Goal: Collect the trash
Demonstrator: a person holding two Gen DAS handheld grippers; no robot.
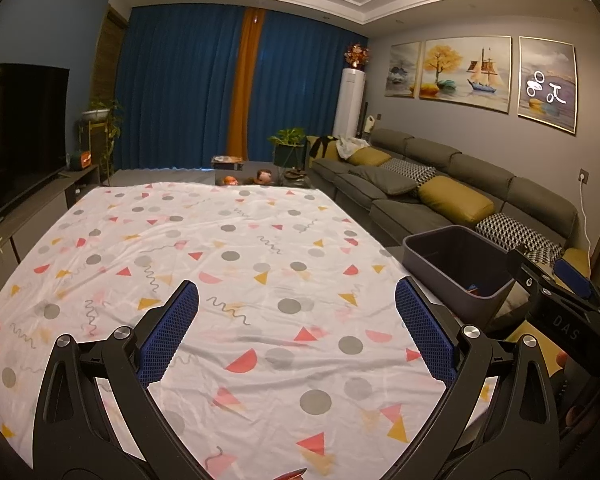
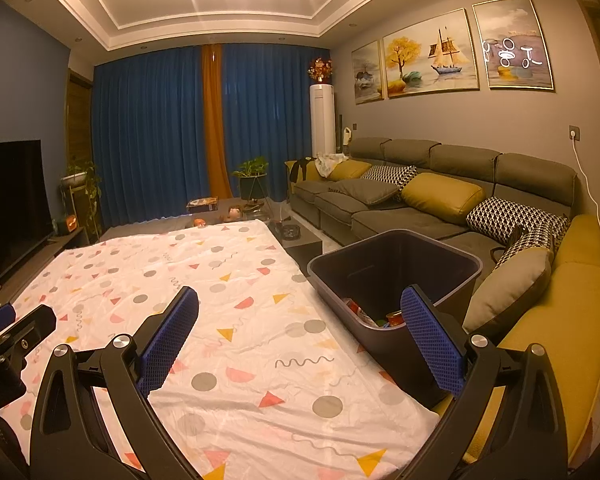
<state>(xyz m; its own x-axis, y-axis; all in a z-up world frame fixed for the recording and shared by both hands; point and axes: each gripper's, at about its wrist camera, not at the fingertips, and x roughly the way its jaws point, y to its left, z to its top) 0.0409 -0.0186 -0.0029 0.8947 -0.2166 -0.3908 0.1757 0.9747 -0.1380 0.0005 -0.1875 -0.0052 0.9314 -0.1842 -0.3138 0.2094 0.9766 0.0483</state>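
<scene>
A dark grey bin [image 2: 404, 268] stands off the right edge of the table, against the sofa. Inside it lie a red can [image 2: 394, 317] and a crumpled wrapper [image 2: 356, 307]; in the left wrist view only a scrap of orange trash [image 1: 473, 289] shows in the bin [image 1: 432, 276]. My right gripper [image 2: 300, 292] hangs open beside the bin's near corner, nothing between its blue pads. My left gripper [image 1: 297, 286] is open over the patterned tablecloth [image 1: 260, 240], empty. A small red item [image 1: 292, 474] peeks in at the bottom edge, mostly hidden.
The white cloth [image 2: 220, 280] with triangles and dots covers the whole table. A grey sofa [image 2: 400, 208] with yellow cushions runs along the right. A TV [image 1: 16, 128] on a low cabinet stands left. Small objects and a plant [image 1: 288, 140] sit beyond the table's far edge.
</scene>
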